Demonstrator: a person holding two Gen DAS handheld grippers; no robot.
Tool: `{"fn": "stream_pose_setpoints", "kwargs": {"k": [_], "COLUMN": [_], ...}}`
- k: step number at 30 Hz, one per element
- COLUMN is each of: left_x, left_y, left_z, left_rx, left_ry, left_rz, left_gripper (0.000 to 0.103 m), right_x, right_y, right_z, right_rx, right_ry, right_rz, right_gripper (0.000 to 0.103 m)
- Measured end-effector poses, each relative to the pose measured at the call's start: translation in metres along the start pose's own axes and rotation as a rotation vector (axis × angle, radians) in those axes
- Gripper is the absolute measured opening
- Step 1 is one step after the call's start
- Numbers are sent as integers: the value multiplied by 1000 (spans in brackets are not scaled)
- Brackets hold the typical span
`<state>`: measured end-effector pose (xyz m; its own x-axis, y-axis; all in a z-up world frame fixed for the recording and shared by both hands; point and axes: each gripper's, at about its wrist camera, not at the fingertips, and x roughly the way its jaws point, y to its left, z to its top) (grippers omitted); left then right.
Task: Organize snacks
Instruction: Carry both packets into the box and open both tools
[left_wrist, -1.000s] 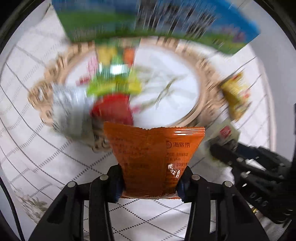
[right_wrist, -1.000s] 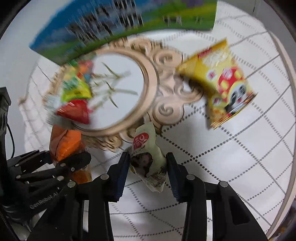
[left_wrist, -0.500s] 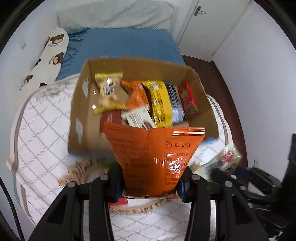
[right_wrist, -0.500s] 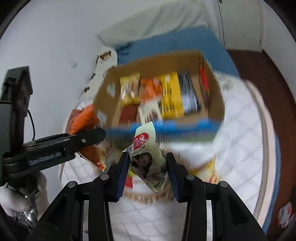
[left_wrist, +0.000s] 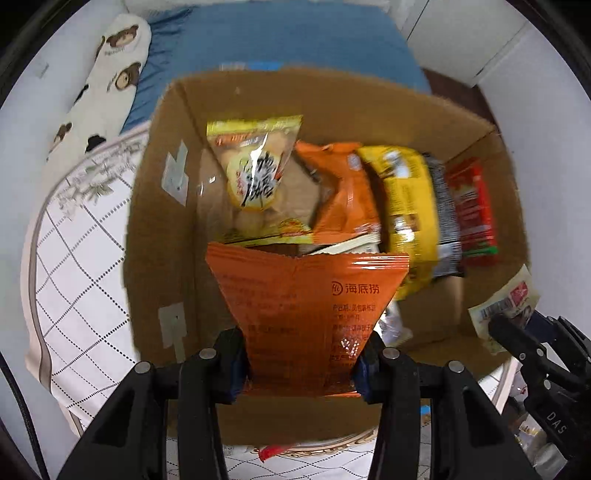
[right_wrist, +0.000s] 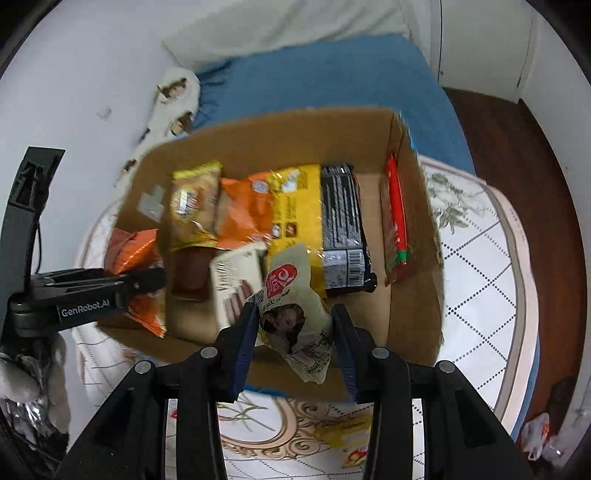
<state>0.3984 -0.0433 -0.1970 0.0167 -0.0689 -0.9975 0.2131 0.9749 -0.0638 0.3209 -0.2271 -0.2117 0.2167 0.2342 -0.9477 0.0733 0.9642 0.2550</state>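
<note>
1. Both pairs of jaws are clamped on snacks: the left gripper (left_wrist: 301, 363) pinches an orange packet (left_wrist: 306, 310) by its lower sides, and the right gripper (right_wrist: 293, 345) squeezes a small pale green packet (right_wrist: 293, 321) with a red label and a printed portrait.
2. Each packet hangs over the open cardboard box (left_wrist: 155, 221), which stands on a white quilted cover (left_wrist: 70, 295) with a dotted grid.
3. From the left wrist view, the orange packet sits above the near left part of the box, its serrated top edge upright.
4. From the right wrist view, the pale green packet is above the near middle of the box (right_wrist: 413, 295), and the left gripper (right_wrist: 147, 282) with its orange packet (right_wrist: 136, 251) shows at the box's left wall.
5. Inside the box stand or lean a yellow pack of round biscuits (left_wrist: 255, 173), an orange bag (left_wrist: 343, 192), a long yellow pack (left_wrist: 406, 206), a black bar (right_wrist: 343, 229) and a red pack (right_wrist: 397, 218) against the right wall.
6. A white carton (right_wrist: 236, 284) and a brown packet (right_wrist: 190, 273) lie nearer the front of the box.
7. Behind the box is a blue sheet (right_wrist: 332, 77) and a bear-print pillow (left_wrist: 107, 77).
8. An ornate gold-rimmed tray (right_wrist: 291, 432) shows below the box in the right wrist view, partly hidden and blurred.
</note>
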Motion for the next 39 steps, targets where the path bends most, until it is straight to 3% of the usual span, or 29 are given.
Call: {"fn": "stream_pose_setpoints", "kwargs": {"k": [7,9,10,11,12,14,24,39], "left_x": [42,49,52,54,55,57,44,-31], "left_y": [12,15,17,18,19,19,11,-19], "left_z": [7,6,5,4,3,1,-15,-59], "left_rx": [-39,-46,-53,-57,-59,-56,-55,2], "left_ry": [112,130,138,143,141,145,79,-203], "left_rz": [-15,-8,-11,-16,-20,-37,-1,84], "left_gripper": [43,46,56,74,77,81,82,82], "right_x": [36,43,48,52,53,54,48,-18], "right_y": [-5,-6,-7,-8,-8,-5,2,12], "right_z": [6,7,8,8,9,10,9,-10], "right_rx": [5,25,38,47,47,32,13,8], "right_ry": [88,125,149,171,172,176,142,-24], "right_rz": [-16,-8,-8,-18,-29,-57,-127,-136], "right_gripper": [43,45,45,57,77,95,96,96]}}
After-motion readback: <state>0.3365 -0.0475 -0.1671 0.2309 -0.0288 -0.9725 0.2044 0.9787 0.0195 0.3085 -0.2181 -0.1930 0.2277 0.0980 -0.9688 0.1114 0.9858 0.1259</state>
